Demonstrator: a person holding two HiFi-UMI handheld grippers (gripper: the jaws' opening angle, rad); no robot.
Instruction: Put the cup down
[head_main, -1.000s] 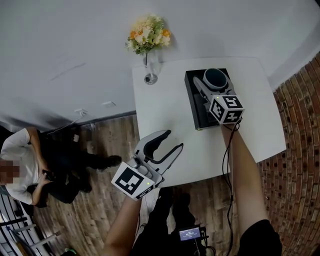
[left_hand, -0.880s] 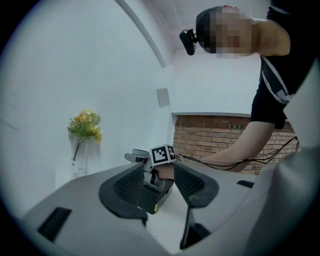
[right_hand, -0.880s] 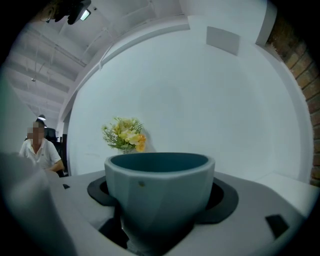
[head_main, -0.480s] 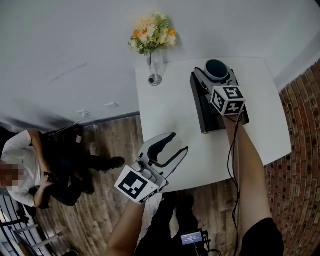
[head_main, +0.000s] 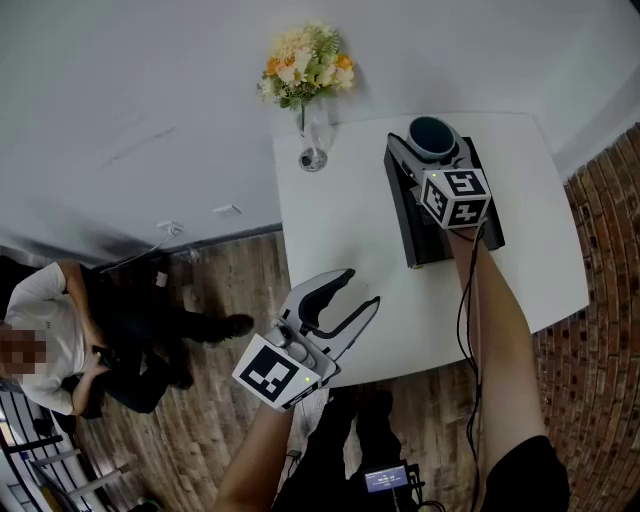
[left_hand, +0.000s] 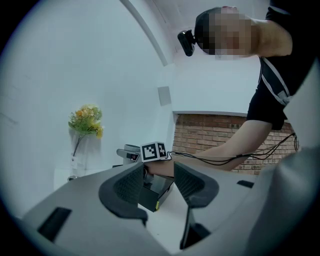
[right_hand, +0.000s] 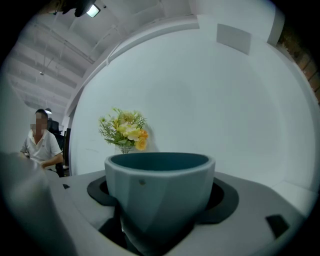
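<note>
cup (right_hand: 157, 192) not yet released. right gripper (head_main: 432, 150) clamps its sides, upright, over the far end of the black box (head_main: 440, 225) on the white table (head_main: 340, 215). contact underneath unclear. setting down and letting go remain. left gripper (head_main: 345, 300): jaws apart, empty.
</note>
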